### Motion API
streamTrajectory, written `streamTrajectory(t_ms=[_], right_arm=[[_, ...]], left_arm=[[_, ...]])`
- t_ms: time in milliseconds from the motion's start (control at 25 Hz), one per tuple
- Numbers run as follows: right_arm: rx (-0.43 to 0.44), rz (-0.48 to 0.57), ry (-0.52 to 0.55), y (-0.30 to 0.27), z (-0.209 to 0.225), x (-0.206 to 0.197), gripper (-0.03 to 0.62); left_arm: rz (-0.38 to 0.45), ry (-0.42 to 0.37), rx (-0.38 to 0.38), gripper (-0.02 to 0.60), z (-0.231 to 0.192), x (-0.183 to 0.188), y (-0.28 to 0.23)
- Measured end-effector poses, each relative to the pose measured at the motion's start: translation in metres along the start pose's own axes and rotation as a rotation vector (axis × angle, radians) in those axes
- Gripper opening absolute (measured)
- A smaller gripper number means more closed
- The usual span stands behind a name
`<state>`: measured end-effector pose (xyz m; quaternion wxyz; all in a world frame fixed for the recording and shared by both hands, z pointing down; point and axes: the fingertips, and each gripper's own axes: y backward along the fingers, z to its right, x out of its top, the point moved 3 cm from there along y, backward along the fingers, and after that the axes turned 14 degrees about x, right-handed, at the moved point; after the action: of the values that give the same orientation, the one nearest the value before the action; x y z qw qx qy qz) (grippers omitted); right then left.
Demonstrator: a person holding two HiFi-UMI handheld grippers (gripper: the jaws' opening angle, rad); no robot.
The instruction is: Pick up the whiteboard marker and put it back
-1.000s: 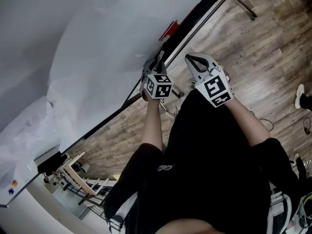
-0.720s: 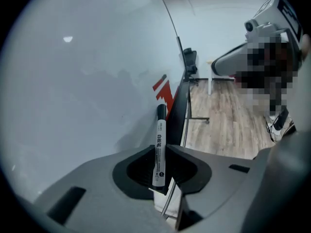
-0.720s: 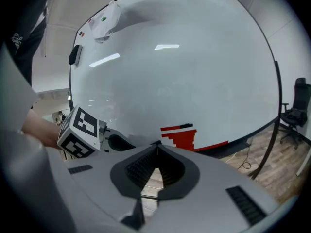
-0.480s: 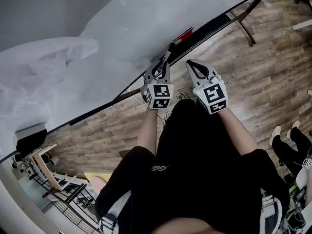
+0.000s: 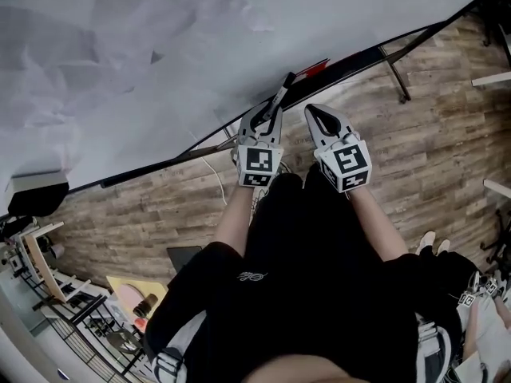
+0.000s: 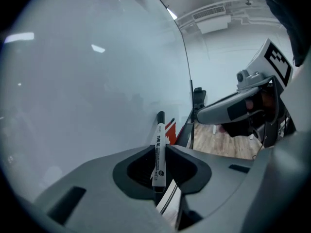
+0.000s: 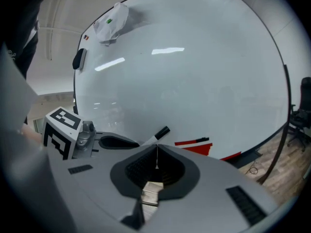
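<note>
the whiteboard point(image 5: 160, 54) fills the left and top of the head view. its dark ledge point(image 5: 359, 58) runs slantwise from lower left to upper right, above the wood floor point(image 5: 431, 158).

just below that ledge, the left gripper point(image 5: 265, 118) is clenched on the whiteboard marker point(image 5: 279, 96). the left gripper view shows both pads pressed flat on the white barrel at about its middle. the marker's long axis runs along the gripper's own line, so the black capped end sticks out past the fingertips. it points up and to the right, at the board's lower edge. the marker is in the air and touches neither board nor ledge.

a little further right along the ledge lies a red thing point(image 5: 315, 67), perhaps an eraser with a pen on it; it is too small to say. my guess is that the marker belongs about there. that would make the coming move a short reach forward and right, with the barrel turned to lie along the ledge rather than across it.

to the right, the right gripper point(image 5: 313, 112) hangs beside the left one, close but not touching. its jaws are pressed together on nothing. the left hand is the nearer and already has the marker.
</note>
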<state>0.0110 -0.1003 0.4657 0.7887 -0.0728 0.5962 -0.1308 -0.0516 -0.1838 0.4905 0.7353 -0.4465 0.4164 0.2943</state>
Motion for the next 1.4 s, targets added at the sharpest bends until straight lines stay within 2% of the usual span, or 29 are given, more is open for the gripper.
streamTrajectory(t_ms=[200,400,560,640,1000,1200,1400], right_arm=[[0.02,0.051,-0.008,0.009,-0.004,0.013,0.003],[0.069,0.127,-0.013,0.017,-0.013,0.03,0.005],[0.156,0.189,-0.099,0.021,-0.019,0.038,0.012],[0.212,0.23,-0.192,0.022,-0.019,0.04,0.136],[0.305,0.347,-0.384,0.026,-0.022,0.047,0.148],[0.32,0.372,-0.42,0.025,-0.028,0.048,0.147],[0.311,0.376,-0.423,0.024,-0.035,0.046,0.084]], left_arm=[[0.141,0.094,-0.009,0.067,-0.007,0.027,0.018],[0.25,0.168,-0.057,0.068,-0.002,0.049,0.034],[0.311,0.199,-0.11,0.067,0.005,0.061,0.042],[0.336,0.193,-0.143,0.067,0.011,0.066,0.047],[0.365,0.175,-0.225,0.068,0.029,0.072,0.061],[0.372,0.176,-0.262,0.069,0.032,0.07,0.067],[0.371,0.164,-0.286,0.068,0.034,0.066,0.073]])
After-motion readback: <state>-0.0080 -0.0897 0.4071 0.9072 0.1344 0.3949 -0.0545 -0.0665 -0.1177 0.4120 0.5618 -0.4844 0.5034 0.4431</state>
